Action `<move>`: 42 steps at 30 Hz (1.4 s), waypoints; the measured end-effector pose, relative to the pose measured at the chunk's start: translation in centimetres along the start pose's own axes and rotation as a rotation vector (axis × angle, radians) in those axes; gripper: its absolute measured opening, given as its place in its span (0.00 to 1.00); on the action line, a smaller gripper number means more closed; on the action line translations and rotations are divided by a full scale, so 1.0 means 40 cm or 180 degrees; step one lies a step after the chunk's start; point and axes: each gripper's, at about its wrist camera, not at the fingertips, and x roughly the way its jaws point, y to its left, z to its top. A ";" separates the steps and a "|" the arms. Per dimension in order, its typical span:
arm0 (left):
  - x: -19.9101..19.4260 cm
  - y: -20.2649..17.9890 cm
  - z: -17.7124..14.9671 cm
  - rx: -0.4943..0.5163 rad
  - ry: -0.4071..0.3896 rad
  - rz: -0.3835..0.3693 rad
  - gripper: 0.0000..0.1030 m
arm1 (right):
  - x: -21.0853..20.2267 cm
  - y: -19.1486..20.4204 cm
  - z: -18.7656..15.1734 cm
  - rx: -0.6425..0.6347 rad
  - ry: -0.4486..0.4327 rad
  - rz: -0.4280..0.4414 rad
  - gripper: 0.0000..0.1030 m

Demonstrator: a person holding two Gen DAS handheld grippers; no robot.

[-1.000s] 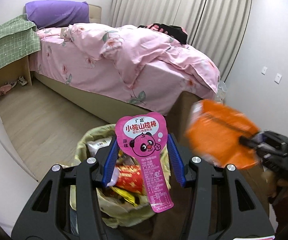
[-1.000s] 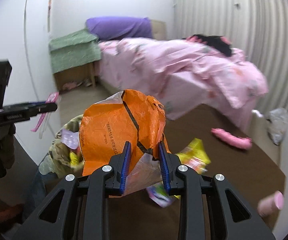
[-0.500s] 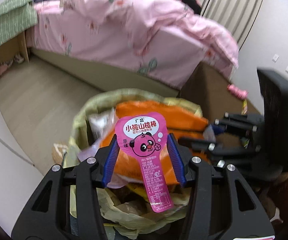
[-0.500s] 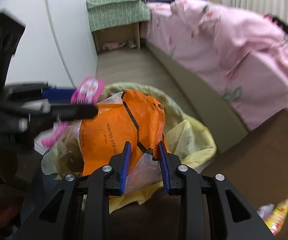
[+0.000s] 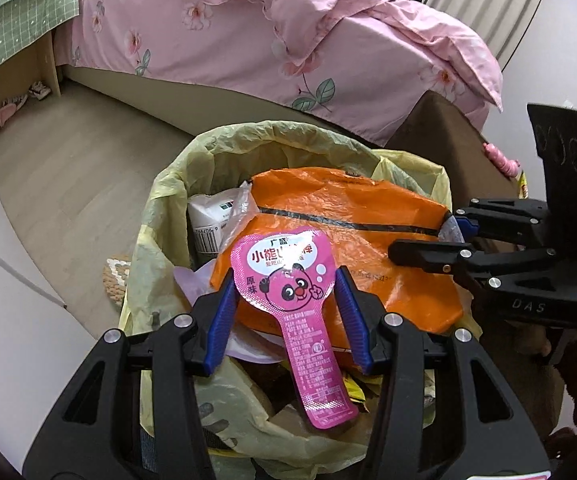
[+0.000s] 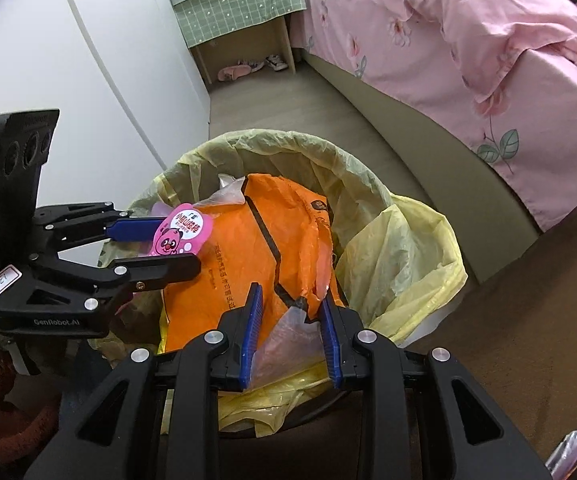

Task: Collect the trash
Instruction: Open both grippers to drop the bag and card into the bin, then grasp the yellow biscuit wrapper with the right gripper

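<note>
Orange bag (image 6: 264,248) sitting over bin (image 6: 368,184), right hand-held gripper (image 6: 290,332) gripping; left hand-held gripper (image 5: 284,312) pinching pink wrapper (image 5: 288,276); guessing drop next.

Two grippers hover over one trash bin (image 6: 352,168): the left gripper (image 5: 284,300) and the right gripper (image 6: 291,320). One orange bag (image 6: 272,248), one pink wrapper (image 5: 292,280), one white packet (image 5: 208,220). One bed (image 5: 248,32) across the top.

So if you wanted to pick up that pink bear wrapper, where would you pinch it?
Probably the wide round head of the pink bear wrapper, from its two side edges, as the left gripper does: the head is broad and flat, while the narrow tail hangs limp below.
</note>
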 end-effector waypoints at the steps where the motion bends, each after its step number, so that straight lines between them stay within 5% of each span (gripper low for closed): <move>1: -0.002 0.000 0.001 -0.0014 -0.0007 -0.0011 0.45 | -0.002 -0.003 -0.001 0.0007 -0.0014 0.0010 0.27; 12: -0.039 0.025 0.012 -0.0198 -0.0114 -0.0079 0.45 | -0.028 -0.006 -0.016 0.0062 -0.0140 0.0044 0.30; 16: -0.064 0.028 0.029 -0.0270 -0.0197 -0.0197 0.57 | -0.052 0.002 -0.025 0.0047 -0.0284 0.0024 0.47; 25: -0.159 0.006 0.065 -0.0465 -0.0566 -0.0042 0.60 | -0.190 0.014 -0.072 0.0091 -0.0627 -0.0278 0.55; 37: -0.133 -0.241 0.060 0.0134 -0.0570 -0.0365 0.60 | -0.442 -0.111 -0.300 0.0732 -0.1169 -0.1115 0.63; 42: -0.092 -0.347 0.031 0.0317 -0.0548 -0.0413 0.60 | -0.462 -0.203 -0.369 0.1118 -0.1185 -0.1162 0.67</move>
